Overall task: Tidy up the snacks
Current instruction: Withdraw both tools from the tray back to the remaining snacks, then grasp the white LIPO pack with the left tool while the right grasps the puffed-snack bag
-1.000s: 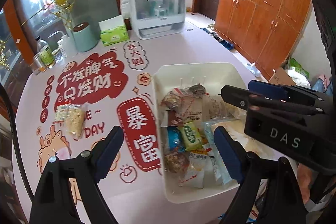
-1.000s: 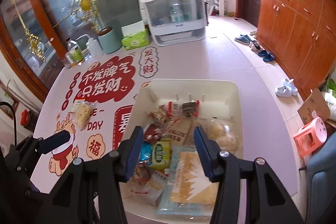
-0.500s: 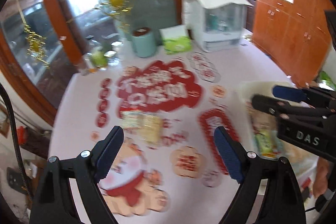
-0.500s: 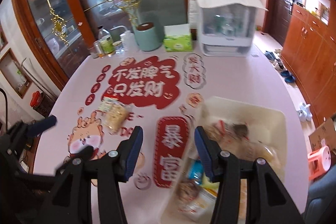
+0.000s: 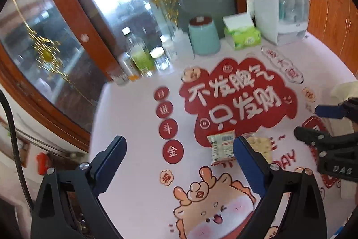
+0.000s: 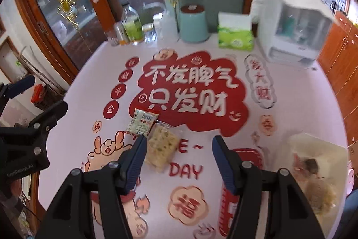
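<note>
Two snack packets lie side by side on the printed pink table mat: a small white-and-red packet [image 6: 142, 121] [image 5: 221, 147] and a clear bag of pale crackers [image 6: 161, 146] [image 5: 260, 145]. My right gripper [image 6: 179, 155] is open and empty, just in front of and right of the cracker bag. My left gripper [image 5: 179, 162] is open and empty, with its right finger overlapping the packets in view. The white snack bin [image 6: 320, 153] sits at the right edge, blurred, with packets inside.
At the table's back stand a teal canister [image 6: 193, 24], a green tissue box [image 6: 235, 34], a white covered cabinet [image 6: 290, 24] and several bottles and jars [image 6: 132, 26]. The table's left edge drops off beside a wooden glass-fronted cabinet [image 5: 56, 55].
Both grippers have swung left, away from the snack bin and toward the two loose packets on the mat. Both stay open and empty.
</note>
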`<state>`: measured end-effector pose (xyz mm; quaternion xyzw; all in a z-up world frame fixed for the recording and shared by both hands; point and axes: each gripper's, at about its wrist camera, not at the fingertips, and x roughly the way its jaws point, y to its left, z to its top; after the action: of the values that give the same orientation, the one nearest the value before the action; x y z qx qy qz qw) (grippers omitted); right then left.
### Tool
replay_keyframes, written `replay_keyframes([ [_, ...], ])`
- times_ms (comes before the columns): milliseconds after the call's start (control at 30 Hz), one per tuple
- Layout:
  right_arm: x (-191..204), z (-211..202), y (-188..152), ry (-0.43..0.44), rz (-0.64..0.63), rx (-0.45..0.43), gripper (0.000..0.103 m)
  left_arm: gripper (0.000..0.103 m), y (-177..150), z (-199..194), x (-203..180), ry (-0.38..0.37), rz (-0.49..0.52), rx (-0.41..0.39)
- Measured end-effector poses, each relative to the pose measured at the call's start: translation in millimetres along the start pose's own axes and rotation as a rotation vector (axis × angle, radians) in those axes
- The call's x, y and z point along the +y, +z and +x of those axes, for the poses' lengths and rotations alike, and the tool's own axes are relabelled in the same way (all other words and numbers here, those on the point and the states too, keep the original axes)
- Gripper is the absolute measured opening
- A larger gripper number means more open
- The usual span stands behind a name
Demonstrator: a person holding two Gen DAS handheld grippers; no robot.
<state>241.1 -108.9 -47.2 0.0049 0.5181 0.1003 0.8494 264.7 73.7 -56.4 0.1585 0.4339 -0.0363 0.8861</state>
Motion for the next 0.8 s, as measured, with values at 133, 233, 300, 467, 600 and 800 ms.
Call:
replay_keyframes([
  [133,8,61,6,-0.005,0.051,0.09,0.061,0.095,-5,63,10,-0.11,-0.033,0.082],
  [233,9,98,4,0.003,0.106,0.145,0.061,0.095,-10,98,6,-0.139,-0.037,0.122],
  [300,10,117,1,-0.004,0.129,0.177,0.061,0.095,-14,115,2,-0.168,-0.037,0.145],
  [467,20,145,-9,-0.024,0.117,0.231,0.061,0.095,-19,146,-5,-0.228,-0.052,0.187],
  [600,25,156,-13,-0.02,0.117,0.248,0.066,0.095,-19,162,-8,-0.265,-0.08,0.214],
  [800,24,156,-21,-0.05,0.078,0.233,0.062,0.095,-21,177,-20,-0.313,-0.108,0.244],
])
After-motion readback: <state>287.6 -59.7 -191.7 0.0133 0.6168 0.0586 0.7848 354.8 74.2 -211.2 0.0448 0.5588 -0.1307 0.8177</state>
